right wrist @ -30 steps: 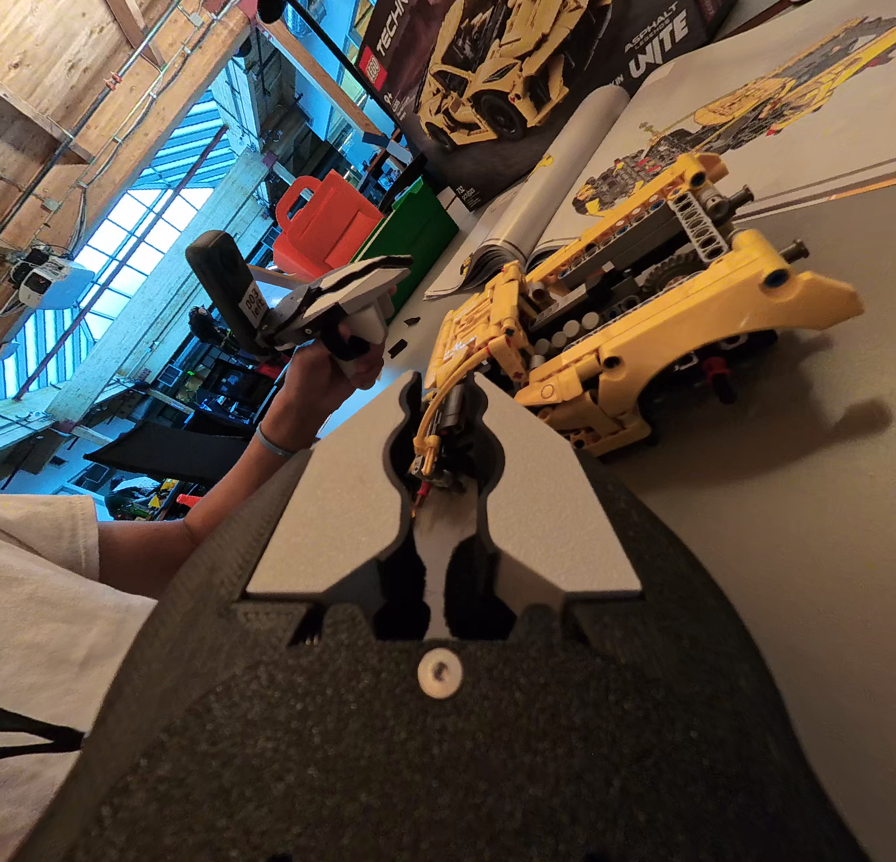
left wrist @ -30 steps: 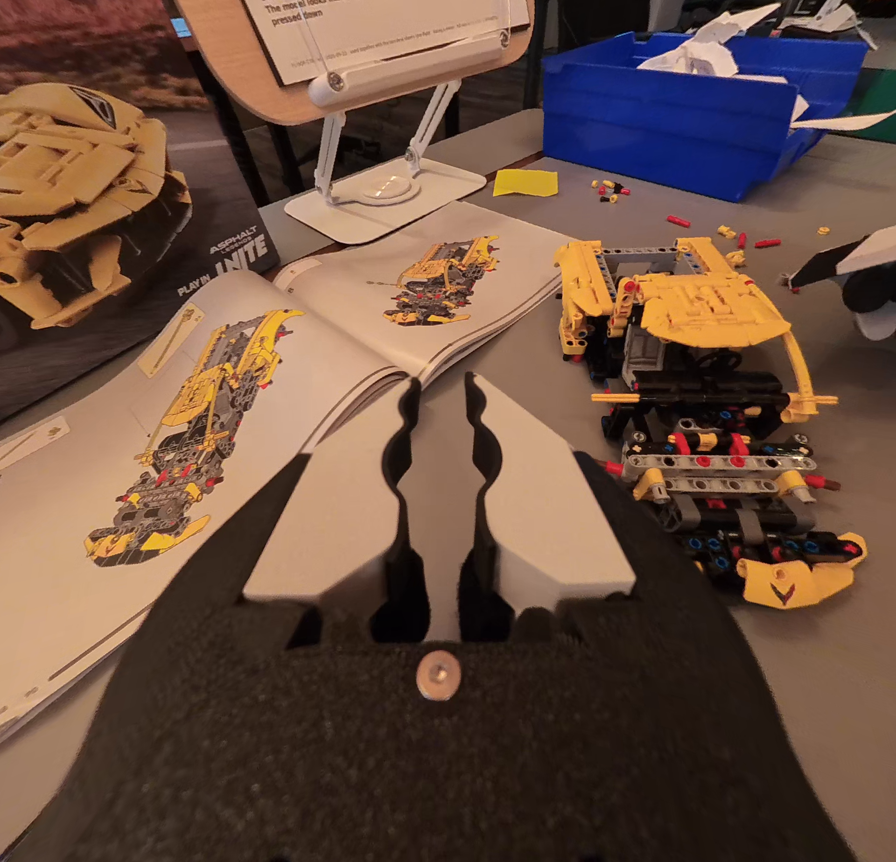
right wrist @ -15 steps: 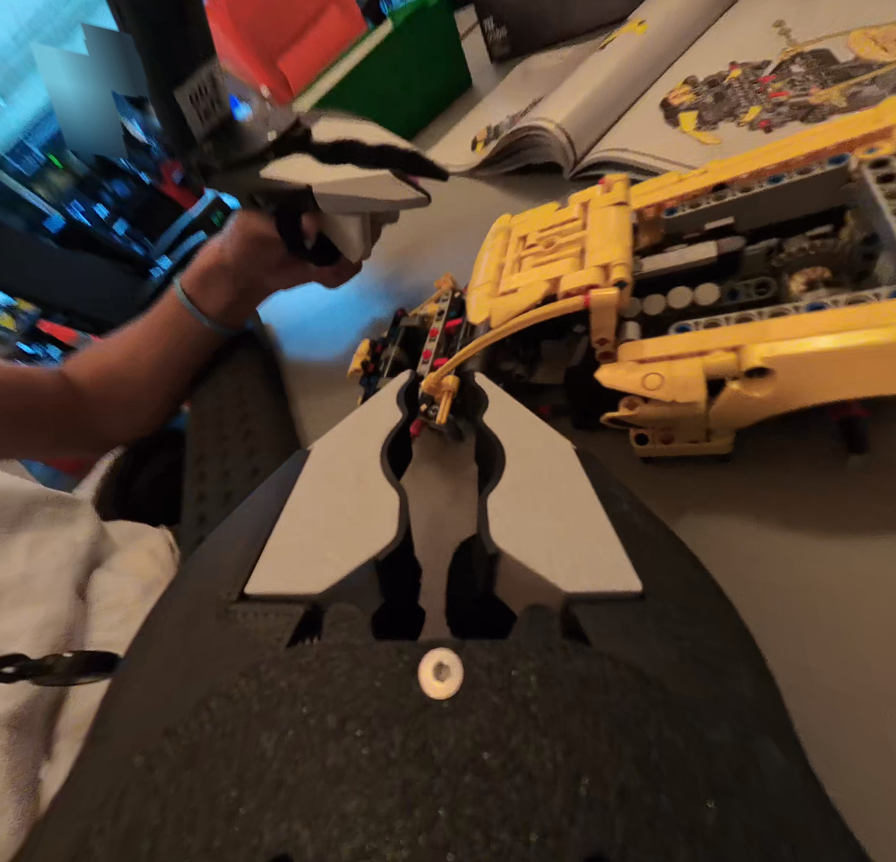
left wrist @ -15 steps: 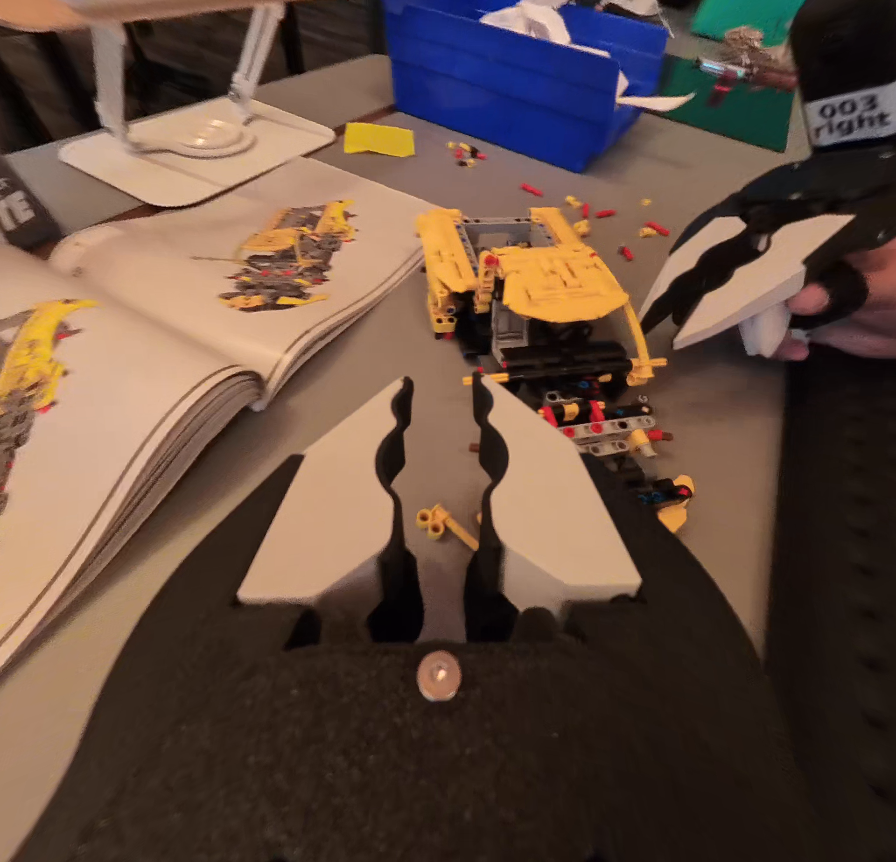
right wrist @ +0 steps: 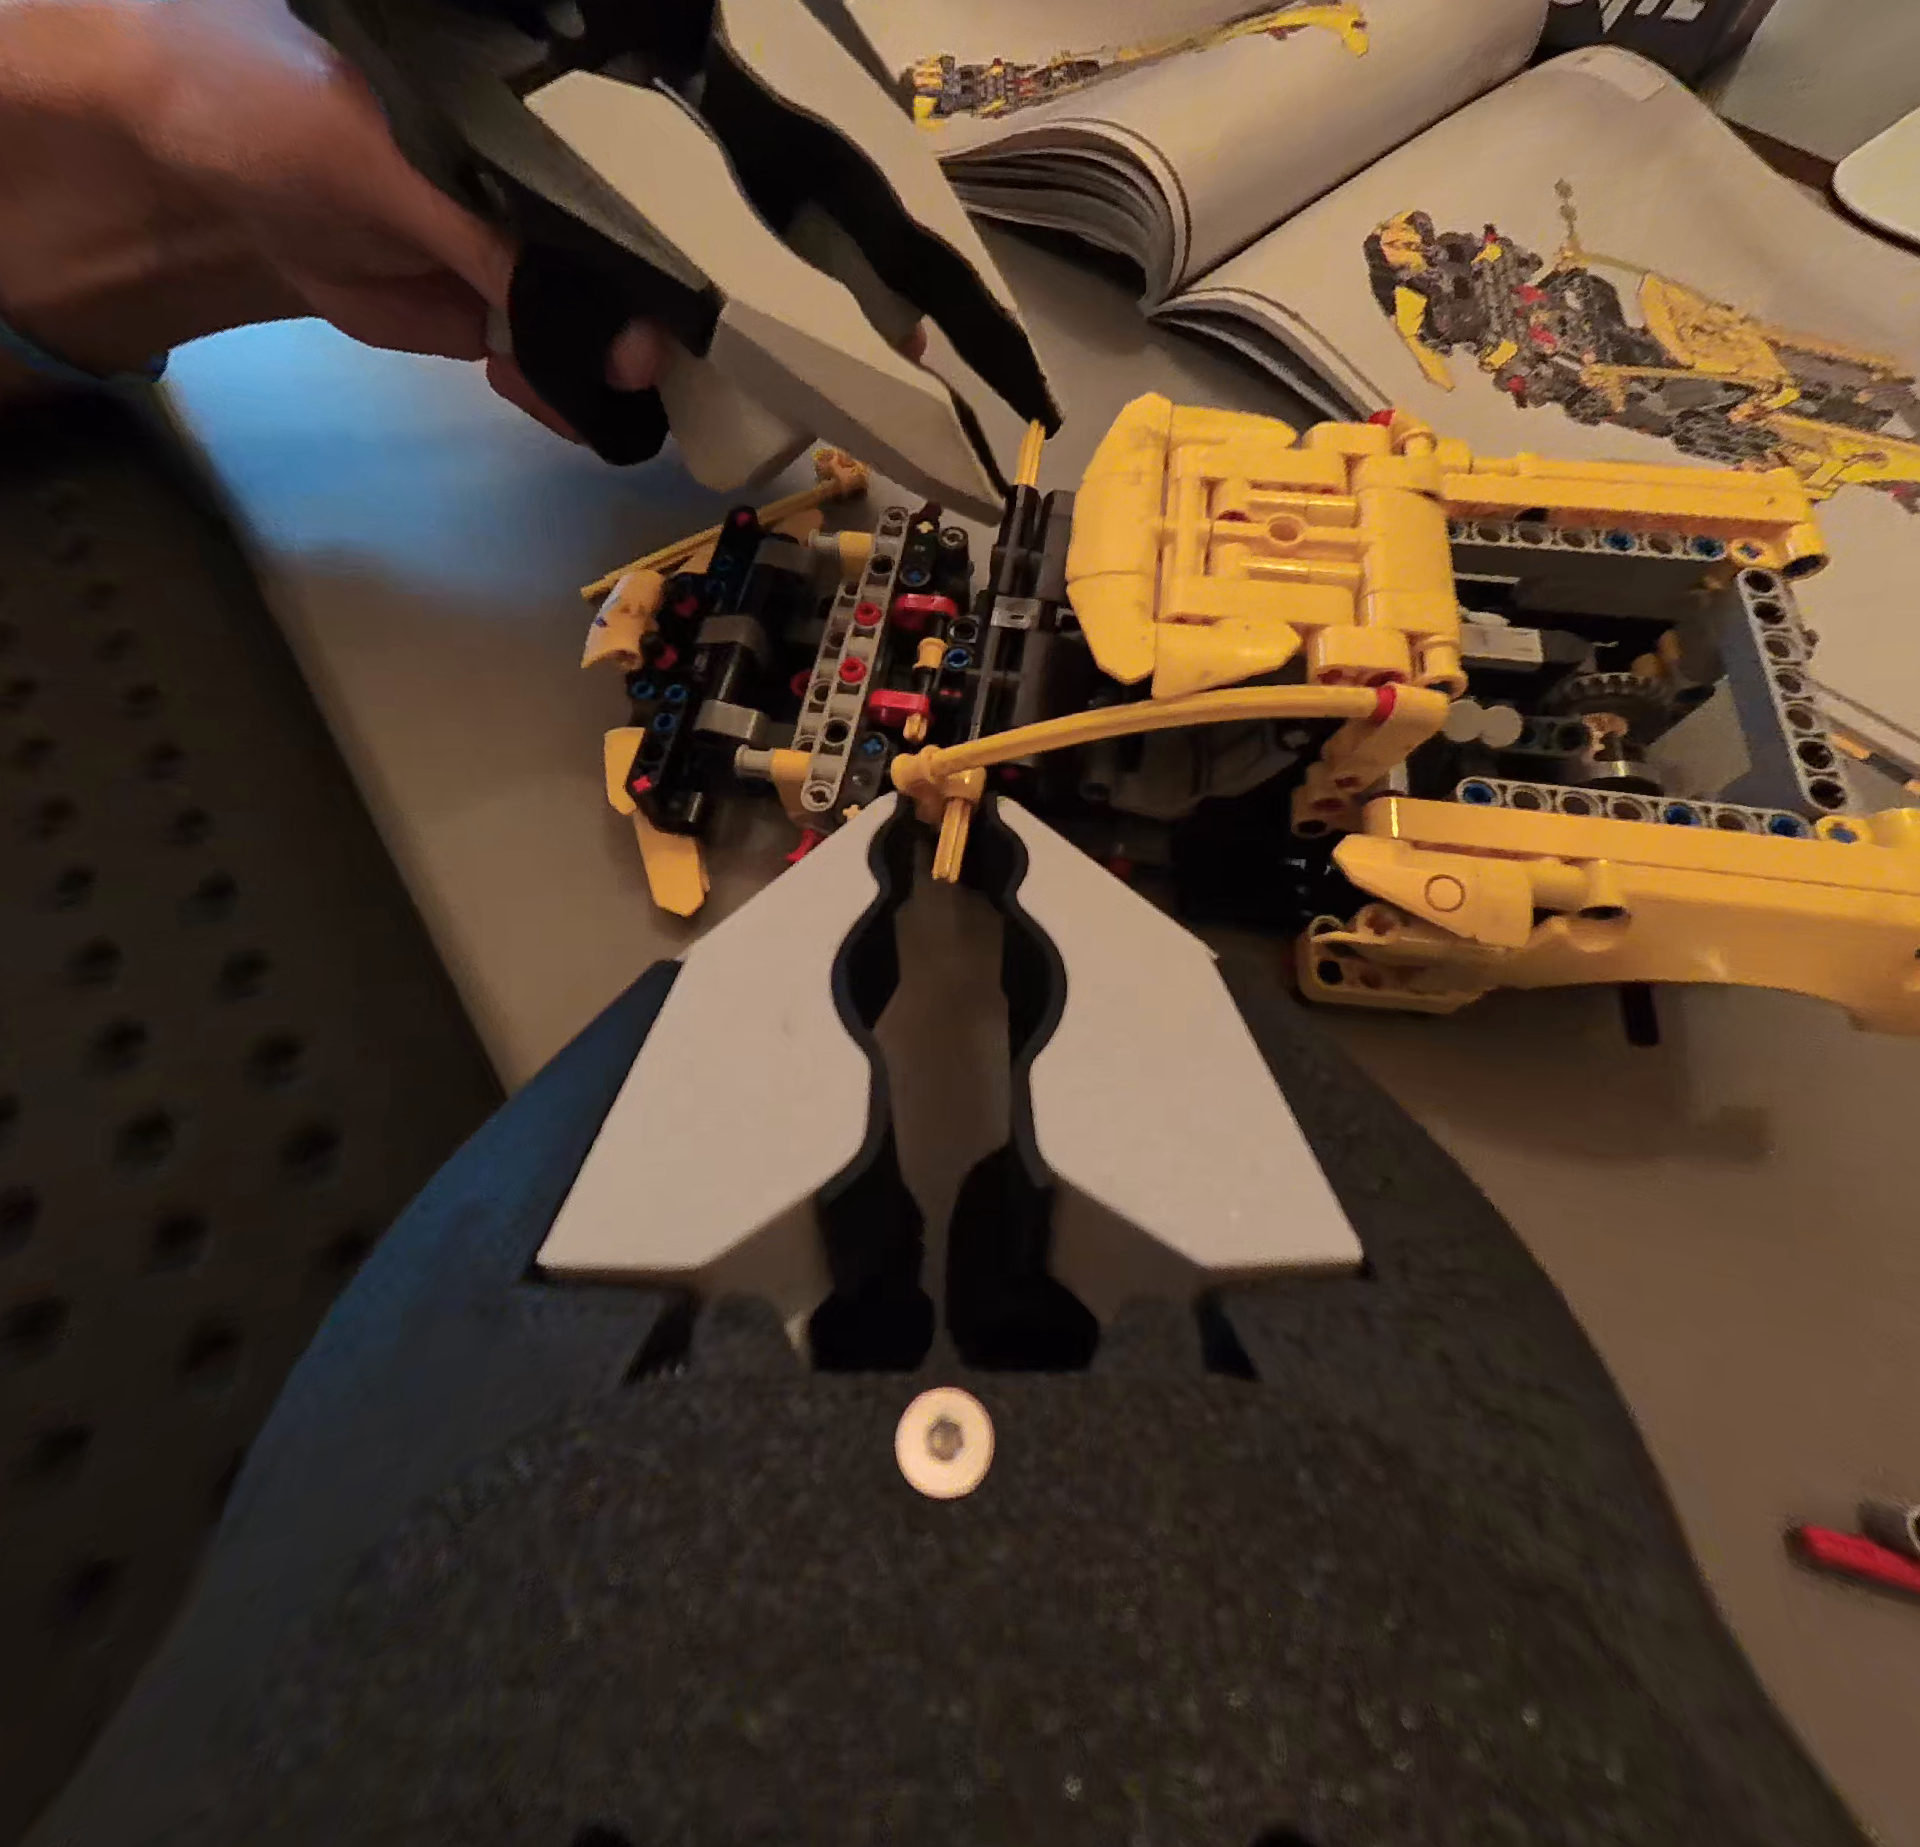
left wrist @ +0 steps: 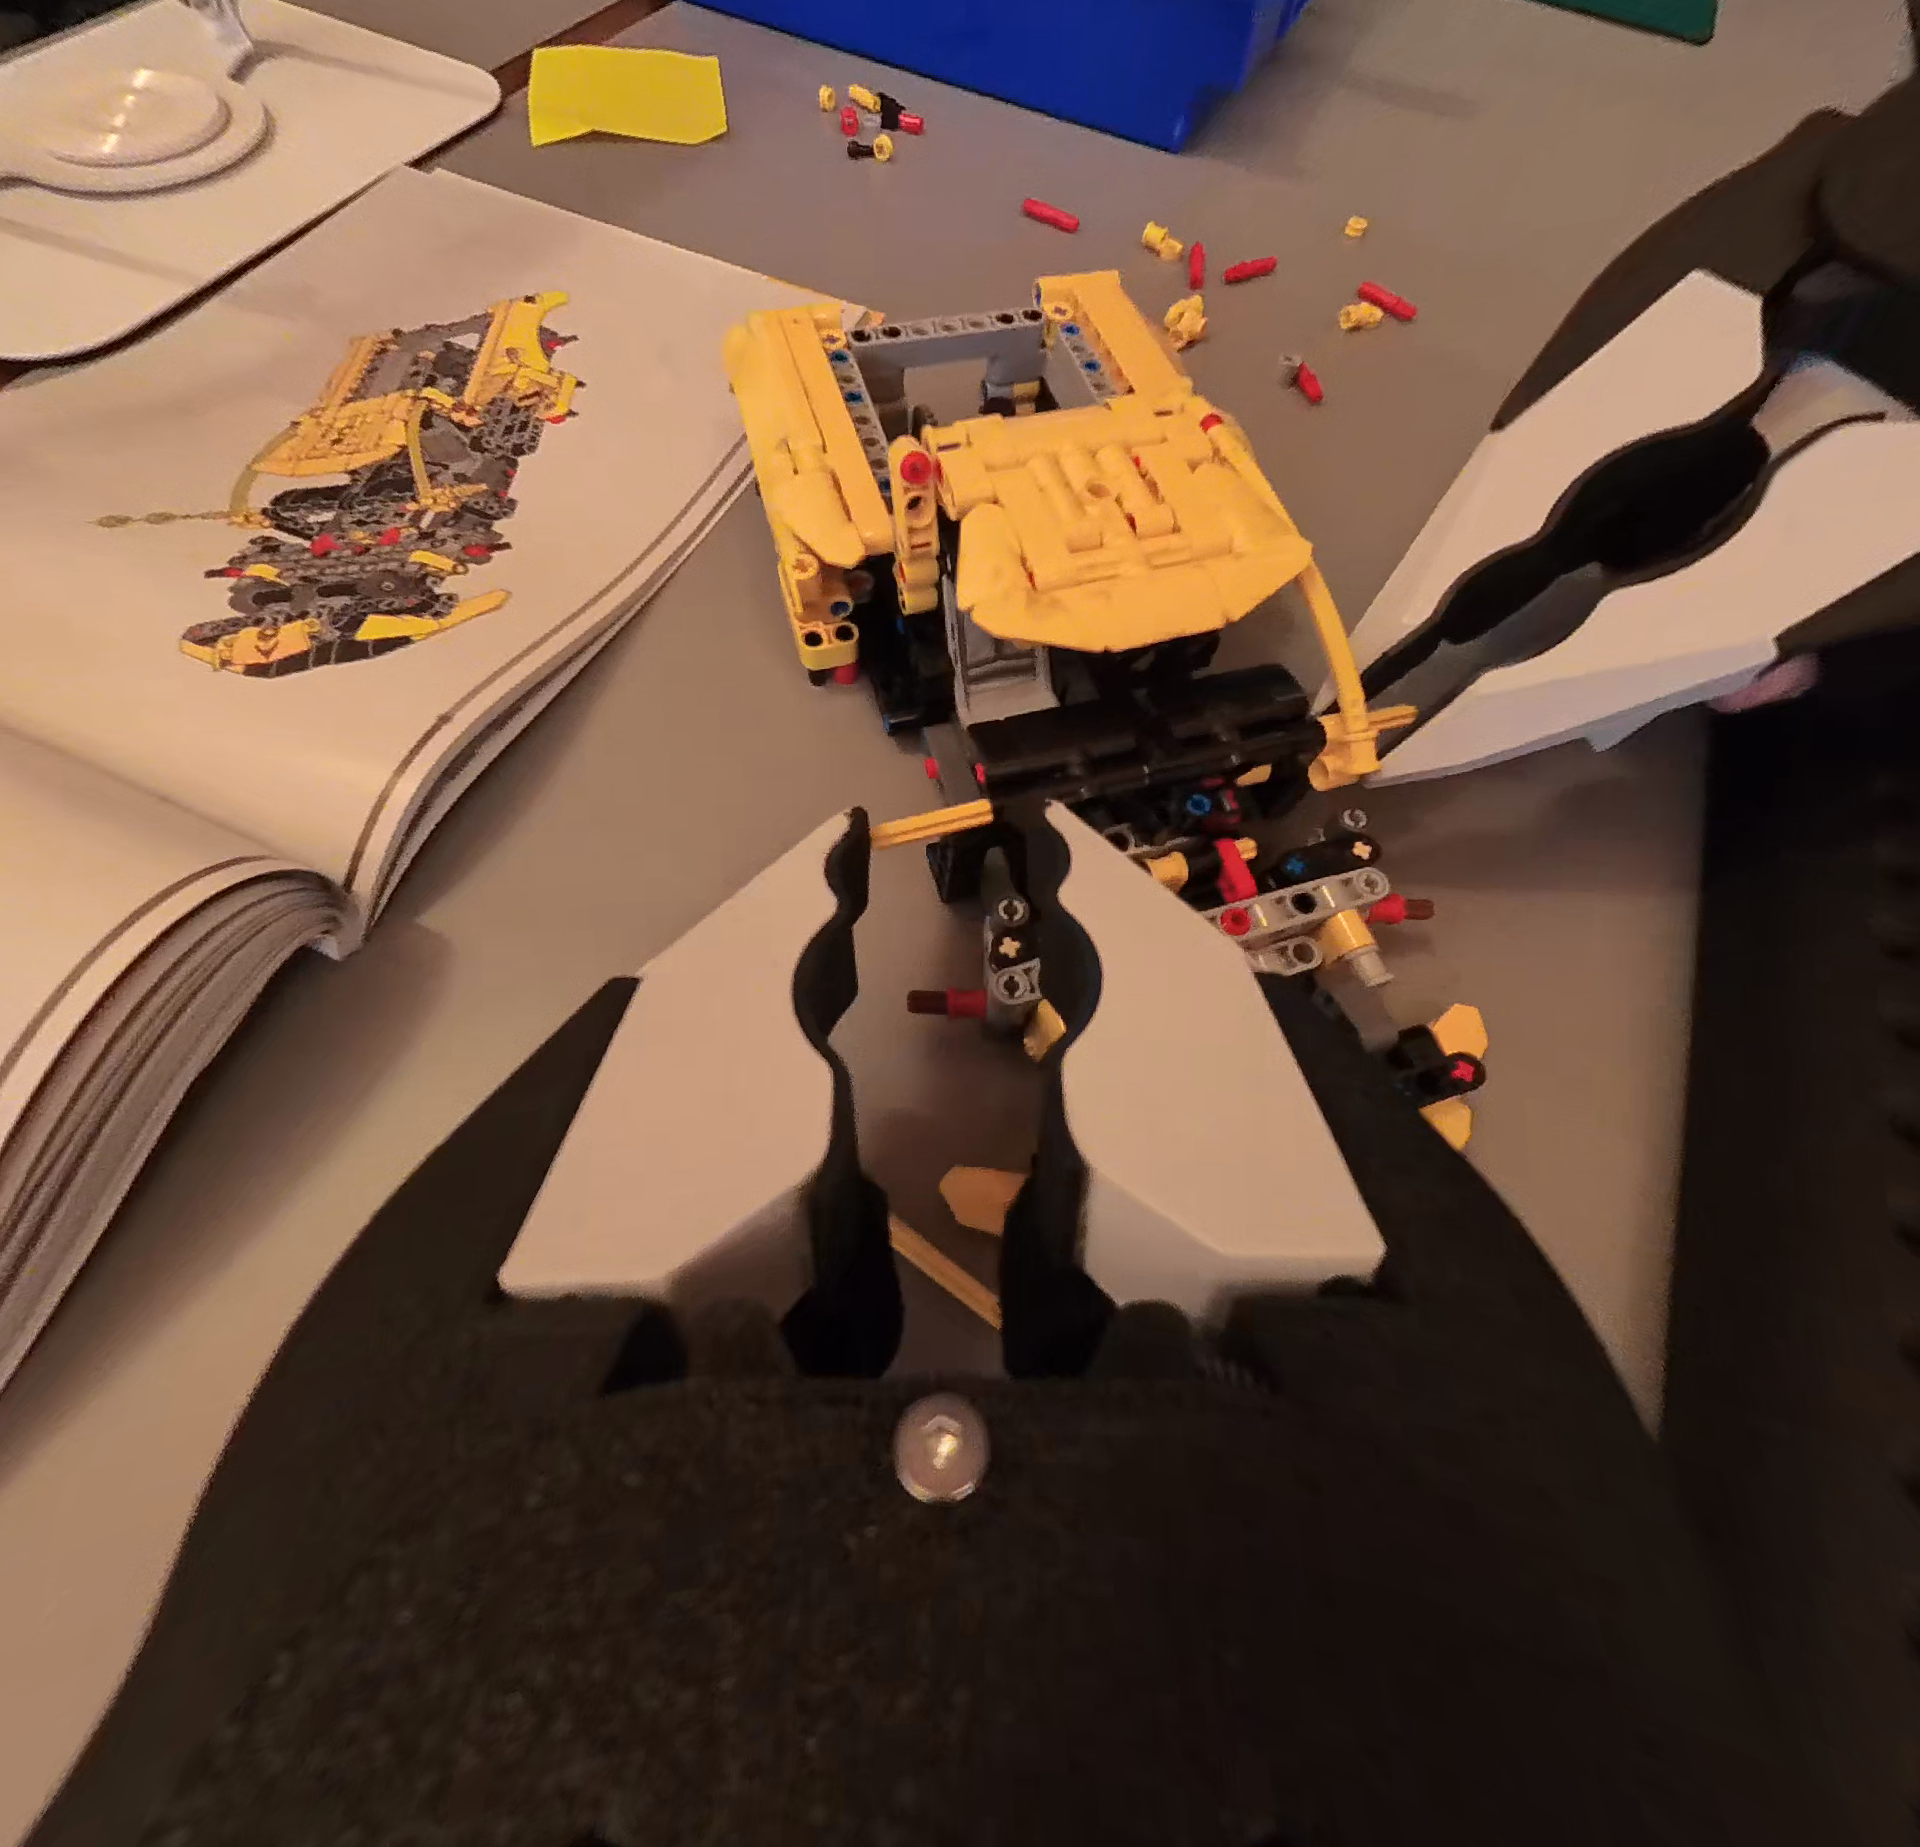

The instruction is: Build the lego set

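The part-built yellow and black car [left wrist: 1091, 509] lies on the grey table, also seen in the right wrist view [right wrist: 1278, 571]. My left gripper [left wrist: 951, 818] is open, its tips on either side of a thin yellow axle [left wrist: 930, 823] that sticks out of the car's side. It also shows in the right wrist view [right wrist: 1023, 467]. My right gripper [right wrist: 948, 802] has narrow jaws on either side of the yellow connector pin at the end of the curved yellow hose [right wrist: 1143, 722], with thin gaps showing. It shows at the right of the left wrist view [left wrist: 1345, 732].
An open instruction book [left wrist: 364, 550] lies left of the car. A blue bin [left wrist: 987, 10], a yellow paper scrap [left wrist: 623, 93] and several loose red and yellow pins [left wrist: 1247, 270] lie behind it. A loose yellow rod [left wrist: 935, 1267] lies under my left gripper. A black perforated mat [right wrist: 156, 862] borders the table. There is about 8 centimeters between the tips of the two grippers.
Both grippers have closed in on the car from opposite sides. My left gripper came down to the axle and opened wider. My right gripper's jaws narrowed around the hose end.
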A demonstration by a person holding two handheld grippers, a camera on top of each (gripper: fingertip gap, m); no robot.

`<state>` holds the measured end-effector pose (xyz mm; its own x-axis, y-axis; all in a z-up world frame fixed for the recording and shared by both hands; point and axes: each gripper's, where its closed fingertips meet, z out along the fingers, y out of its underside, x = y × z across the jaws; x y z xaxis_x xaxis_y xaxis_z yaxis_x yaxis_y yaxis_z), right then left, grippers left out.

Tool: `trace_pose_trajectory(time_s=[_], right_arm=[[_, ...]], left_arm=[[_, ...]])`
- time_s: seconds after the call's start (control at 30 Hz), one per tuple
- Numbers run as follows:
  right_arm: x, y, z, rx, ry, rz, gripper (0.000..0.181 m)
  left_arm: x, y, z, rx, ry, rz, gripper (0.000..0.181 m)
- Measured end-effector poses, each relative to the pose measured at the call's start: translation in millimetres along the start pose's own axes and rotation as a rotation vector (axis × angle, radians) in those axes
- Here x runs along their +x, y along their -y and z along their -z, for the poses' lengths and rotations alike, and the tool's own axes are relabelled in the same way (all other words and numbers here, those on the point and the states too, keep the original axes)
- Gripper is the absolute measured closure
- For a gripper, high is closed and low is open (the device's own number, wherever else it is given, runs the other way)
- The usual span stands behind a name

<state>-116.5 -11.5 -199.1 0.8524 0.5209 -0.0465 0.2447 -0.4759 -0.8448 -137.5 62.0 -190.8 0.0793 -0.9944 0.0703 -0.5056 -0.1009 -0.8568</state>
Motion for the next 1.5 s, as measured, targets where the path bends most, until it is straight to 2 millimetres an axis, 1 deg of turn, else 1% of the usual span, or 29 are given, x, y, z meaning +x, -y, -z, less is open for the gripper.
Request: trace_pose_trajectory(time_s=[0.13,0.2,0.23,0.3,0.37,0.43,0.5,0.57,0.63,0.7,0.8,0.87,0.9,0.97,1.03,1.1,1.17,1.23,1.27,1.3,1.37,1.43,1.5], right_arm=[[1,0,1,-0.002,0.045,-0.054,0.17],[5,-2,3,-0.008,0.048,-0.048,0.17],[9,-3,5,-0.016,0.039,-0.03,0.17],[26,-6,11,-0.016,-0.008,0.016,0.17],[44,-9,19,-0.016,-0.05,0.047,0.166],[54,-13,28,-0.029,-0.056,0.056,0.167],[57,-16,34,-0.032,-0.049,0.042,0.164],[58,-16,41,-0.028,-0.056,0.028,0.164],[55,-14,46,-0.009,-0.051,-0.001,0.164],[51,-17,43,-0.016,-0.027,-0.064,0.159],[49,-14,37,0.019,-0.009,-0.154,0.157],[48,-12,36,0.03,0.007,-0.204,0.156],[48,-12,36,0.032,0.01,-0.222,0.156],[48,-9,34,0.036,0.015,-0.235,0.155],[46,-3,29,0.048,0.036,-0.232,0.155],[46,-3,18,0.023,0.044,-0.226,0.158],[48,2,12,0.031,0.057,-0.21,0.159],[53,3,8,0.013,0.058,-0.213,0.159],[56,4,7,-0.002,0.049,-0.2,0.162],[61,3,4,-0.03,0.028,-0.166,0.169],[66,6,-2,-0.057,0.017,-0.088,0.168],[66,9,-9,-0.093,0.034,-0.082,0.171],[70,13,-15,-0.112,0.018,-0.015,0.168]], left_arm=[[1,-2,0,-0.009,0.04,-0.052,0.15],[3,-3,0,-0.016,0.036,-0.058,0.152],[4,-3,1,-0.02,0.029,-0.049,0.154],[10,-4,3,-0.015,0.004,-0.035,0.155],[22,-5,5,-0.011,-0.041,-0.043,0.161],[35,-5,6,-0.004,-0.083,-0.045,0.161],[33,-3,12,0.004,-0.061,-0.05,0.158],[28,1,22,0.044,-0.061,-0.02,0.159],[21,5,25,0.067,-0.064,0.01,0.16],[22,5,18,0.048,-0.08,-0.007,0.161],[35,3,3,0.007,-0.13,-0.072,0.162],[43,0,-5,-0.024,-0.149,-0.101,0.166],[43,-2,-8,-0.037,-0.125,-0.116,0.17],[45,-3,-7,-0.048,-0.098,-0.143,0.174],[60,-5,-6,-0.05,-0.13,-0.147,0.176],[73,-5,-7,-0.048,-0.132,-0.152,0.176],[73,-4,-9,-0.056,-0.089,-0.156,0.176],[74,-4,-10,-0.05,-0.085,-0.129,0.177],[76,-4,-10,-0.047,-0.093,-0.114,0.177],[80,-3,-11,-0.047,-0.105,-0.106,0.177],[87,-1,-15,-0.037,-0.104,-0.102,0.177],[93,2,-21,-0.033,-0.088,-0.088,0.176],[92,5,-26,-0.037,-0.052,-0.107,0.174]])
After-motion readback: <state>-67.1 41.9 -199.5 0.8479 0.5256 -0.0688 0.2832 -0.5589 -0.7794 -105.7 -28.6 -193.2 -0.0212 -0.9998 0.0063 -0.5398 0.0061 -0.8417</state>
